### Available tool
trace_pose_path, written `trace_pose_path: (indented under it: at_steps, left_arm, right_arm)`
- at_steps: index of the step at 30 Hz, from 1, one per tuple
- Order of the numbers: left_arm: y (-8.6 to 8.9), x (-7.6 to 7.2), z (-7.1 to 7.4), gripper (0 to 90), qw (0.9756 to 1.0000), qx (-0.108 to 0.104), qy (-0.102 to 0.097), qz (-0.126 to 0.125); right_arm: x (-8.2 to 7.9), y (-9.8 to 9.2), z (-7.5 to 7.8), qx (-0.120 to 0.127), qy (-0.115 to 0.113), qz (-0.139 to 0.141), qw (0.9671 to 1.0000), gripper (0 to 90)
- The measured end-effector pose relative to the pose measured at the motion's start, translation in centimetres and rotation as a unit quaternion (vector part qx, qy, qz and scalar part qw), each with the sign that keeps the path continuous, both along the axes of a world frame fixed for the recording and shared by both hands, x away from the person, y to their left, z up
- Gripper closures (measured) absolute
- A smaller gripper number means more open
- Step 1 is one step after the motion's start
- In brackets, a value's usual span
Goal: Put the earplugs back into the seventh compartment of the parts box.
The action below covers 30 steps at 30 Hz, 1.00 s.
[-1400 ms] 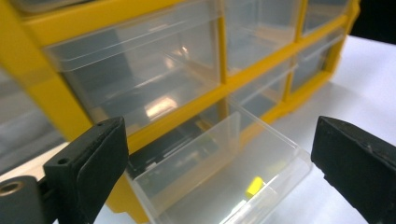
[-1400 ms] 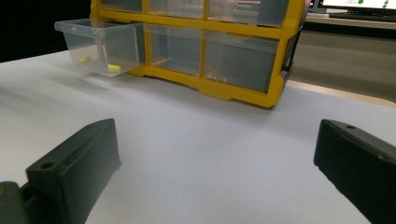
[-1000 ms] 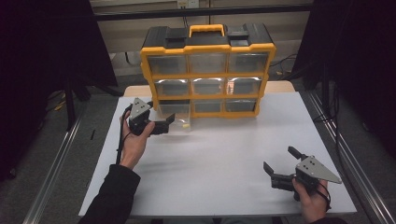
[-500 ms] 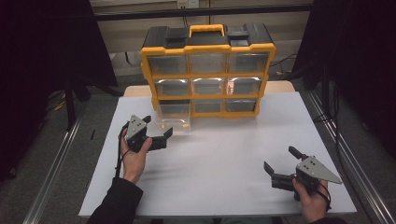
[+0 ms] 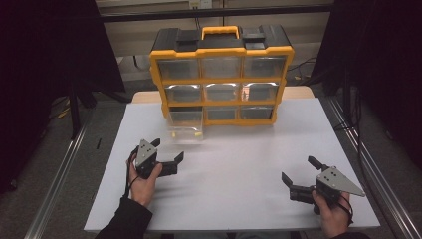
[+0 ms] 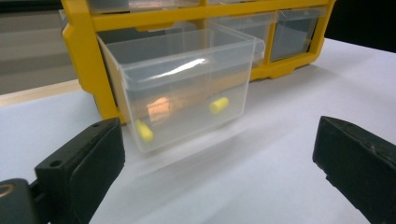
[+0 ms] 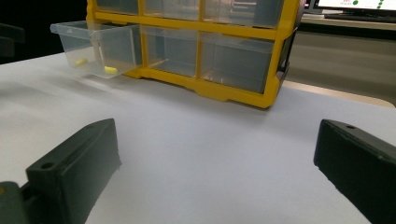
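The left gripper [image 5: 168, 152] hovers low over the table [image 5: 234, 194], jaws spread wide and empty, pointing at the drawer [image 5: 186, 124] just ahead of it but apart from it. The drawer is clear thin-walled plastic, pulled out of the bottom-left slot of the cabinet [image 5: 221, 74], with small yellow pieces [image 6: 218, 104] on its floor and a blurred orange shape beside them. The right gripper [image 5: 298, 175] rests near the table's front right, well apart from the cabinet, jaws likewise open and holding nothing. The table is a smooth, matte white sheet, bare between the grippers and wide open around both. The cabinet stands at the far edge: a yellow frame, boxy, with a black top, a yellow handle [image 5: 220, 32] and three rows of clear drawers. Beyond the table lie grey floor, metal rails and dark curtains.
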<state>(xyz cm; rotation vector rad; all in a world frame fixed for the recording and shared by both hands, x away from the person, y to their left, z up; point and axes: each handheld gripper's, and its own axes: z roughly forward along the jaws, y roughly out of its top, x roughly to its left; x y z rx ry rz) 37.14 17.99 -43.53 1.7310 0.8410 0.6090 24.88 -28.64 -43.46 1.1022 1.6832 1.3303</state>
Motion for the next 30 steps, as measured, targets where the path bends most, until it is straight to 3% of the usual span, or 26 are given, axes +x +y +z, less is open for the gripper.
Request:
trace_pose_path:
  at_steps: [4,7,11,17,21,25,30]
  left_arm:
    - [0.4,-0.8,-0.3,2.0,0.9999,-0.013,0.002,0.005]
    - [0.5,-1.5,-0.6,1.8,0.9999,-0.003,0.004,0.009]
    - [0.6,-2.5,-0.6,1.7,0.9999,-0.010,0.012,0.003]
    - [1.5,-3.3,-0.8,1.6,0.9992,-0.034,0.020,0.009]
    - [1.7,-4.0,-0.8,1.6,0.9991,-0.036,0.017,0.012]
    - [2.2,-4.4,-0.8,1.9,0.9980,-0.056,0.025,0.018]
    - [2.8,-5.2,-0.7,2.0,0.9982,-0.051,0.018,0.026]
  right_arm:
    - [0.0,0.0,0.0,-0.001,0.000,-0.002,1.0000,0.0]
    - [0.0,-0.1,0.0,-0.001,0.000,-0.006,1.0000,0.1]
    - [0.0,0.0,0.0,-0.001,-0.001,-0.006,1.0000,0.2]
    - [0.1,0.0,0.0,0.002,-0.001,-0.008,1.0000,0.2]
    - [0.1,0.0,0.0,0.004,0.000,-0.012,0.9999,0.2]
    - [0.1,-0.1,0.0,0.007,0.002,-0.018,0.9998,0.2]
    - [0.1,-0.1,0.0,0.006,0.000,-0.016,0.9999,0.2]
